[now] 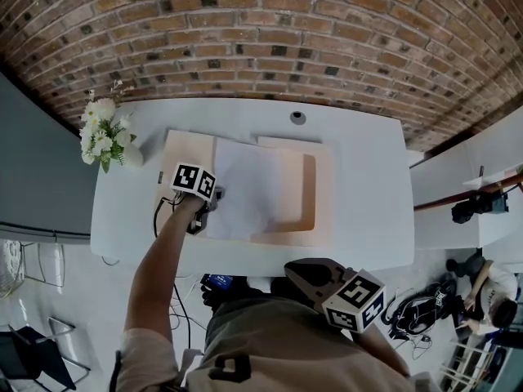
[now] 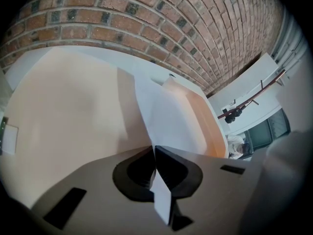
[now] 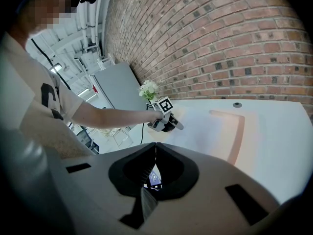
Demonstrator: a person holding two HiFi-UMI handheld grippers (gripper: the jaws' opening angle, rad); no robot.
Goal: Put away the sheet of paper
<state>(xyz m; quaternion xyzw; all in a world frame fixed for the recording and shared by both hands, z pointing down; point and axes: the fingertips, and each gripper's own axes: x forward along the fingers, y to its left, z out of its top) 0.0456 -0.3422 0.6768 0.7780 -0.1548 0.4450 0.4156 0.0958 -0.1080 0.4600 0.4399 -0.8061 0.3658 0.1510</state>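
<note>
A white sheet of paper (image 1: pixel 245 188) lies over an open peach folder (image 1: pixel 301 193) on the white table (image 1: pixel 368 186). My left gripper (image 1: pixel 212 200) is at the sheet's left edge, shut on it. In the left gripper view the paper (image 2: pixel 168 114) runs from between the closed jaws of the left gripper (image 2: pixel 154 149) out over the folder (image 2: pixel 68 111). My right gripper (image 1: pixel 299 269) is held back by the person's body, off the table, shut with nothing in it. From the right gripper (image 3: pixel 155 144) view I see the left gripper (image 3: pixel 166 122), the paper (image 3: pixel 203 126) and the folder (image 3: pixel 237 131).
A vase of white flowers (image 1: pixel 102 133) stands at the table's far left corner. A small round fitting (image 1: pixel 298 118) sits near the far edge. A black cable (image 1: pixel 158 212) hangs by the left gripper. A brick wall (image 1: pixel 261 31) is behind the table; chairs (image 1: pixel 33 333) stand left.
</note>
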